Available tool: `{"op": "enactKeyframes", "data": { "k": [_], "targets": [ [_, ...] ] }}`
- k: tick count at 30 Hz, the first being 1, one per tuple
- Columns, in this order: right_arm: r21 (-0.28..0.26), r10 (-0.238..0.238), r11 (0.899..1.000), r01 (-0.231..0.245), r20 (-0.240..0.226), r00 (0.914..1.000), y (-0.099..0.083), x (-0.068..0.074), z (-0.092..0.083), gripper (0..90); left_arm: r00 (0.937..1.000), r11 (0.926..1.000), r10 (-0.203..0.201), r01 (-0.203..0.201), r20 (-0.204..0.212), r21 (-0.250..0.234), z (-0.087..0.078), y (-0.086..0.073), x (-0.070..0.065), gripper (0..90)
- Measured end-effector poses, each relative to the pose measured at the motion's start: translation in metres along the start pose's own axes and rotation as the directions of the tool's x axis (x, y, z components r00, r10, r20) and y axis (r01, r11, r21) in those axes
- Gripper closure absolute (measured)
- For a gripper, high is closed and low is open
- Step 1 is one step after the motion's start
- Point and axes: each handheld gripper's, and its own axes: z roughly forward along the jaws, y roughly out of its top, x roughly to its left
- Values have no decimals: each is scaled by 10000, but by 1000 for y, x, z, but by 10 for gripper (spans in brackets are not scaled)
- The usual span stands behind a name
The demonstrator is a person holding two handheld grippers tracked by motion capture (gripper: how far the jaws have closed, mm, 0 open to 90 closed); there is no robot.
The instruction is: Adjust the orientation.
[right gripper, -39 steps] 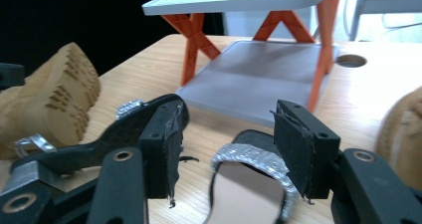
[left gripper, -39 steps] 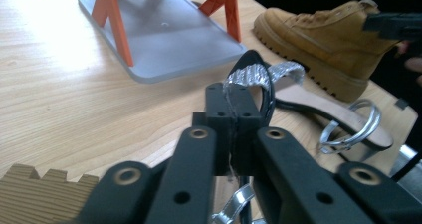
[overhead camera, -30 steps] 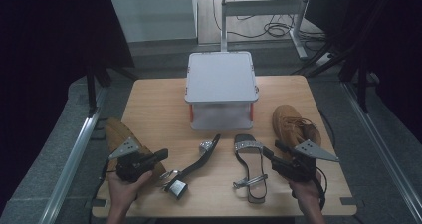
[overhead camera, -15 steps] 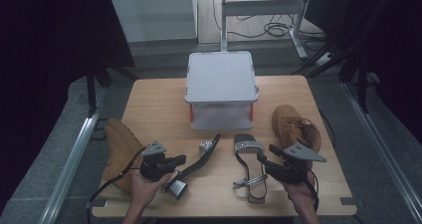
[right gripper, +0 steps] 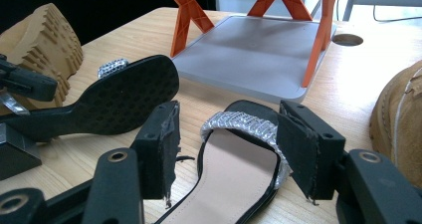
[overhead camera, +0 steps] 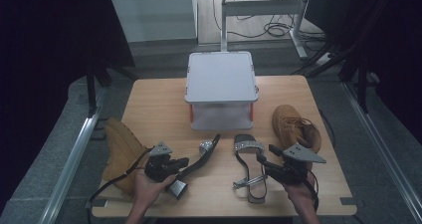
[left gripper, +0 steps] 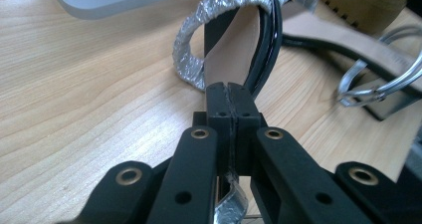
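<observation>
Left gripper (overhead camera: 180,163) jaws clamp the tipped sandal (overhead camera: 201,157); right gripper (right gripper: 226,149) jaws gape around the flat sandal (right gripper: 239,169).

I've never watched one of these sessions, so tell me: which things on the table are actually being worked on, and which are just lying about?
In hand:
- left sandal, on its side, by the shut left gripper
- right sandal, lying flat, between the jaws of the open right gripper

Lying about:
- tan boot on the left, tipped over
- tan boot on the right
- grey storage rack
</observation>
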Motion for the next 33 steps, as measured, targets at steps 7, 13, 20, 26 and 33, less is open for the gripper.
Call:
{"op": "enactKeyframes", "data": {
  "k": [7, 13, 20, 26, 33],
  "targets": [
    [40, 172, 9998, -173, 200, 9997, -1, -4, -2, 428, 9998, 9994, 180, -181, 35, 289, 7, 1, -5, 893],
    [15, 192, 9998, -192, 242, 9995, -1, -4, -2, 428, 9998, 9991, 121, -126, 134, 396, 8, 1, -6, 894],
    [70, 167, 9998, -169, 258, 9995, -2, -2, 0, 428, 9989, 9965, 275, -304, 373, 776, 11, 3, -13, 893],
    [63, 152, 9999, -154, 242, 9996, -3, -3, -1, 428, 9951, 9840, 832, -905, 535, 1537, 26, 2, -29, 890],
    [-11, 244, 9997, -244, 324, 9992, -2, -6, -3, 428, 9967, 9940, 808, -814, 102, 733, 10, 8, -27, 891]
  ]
}}
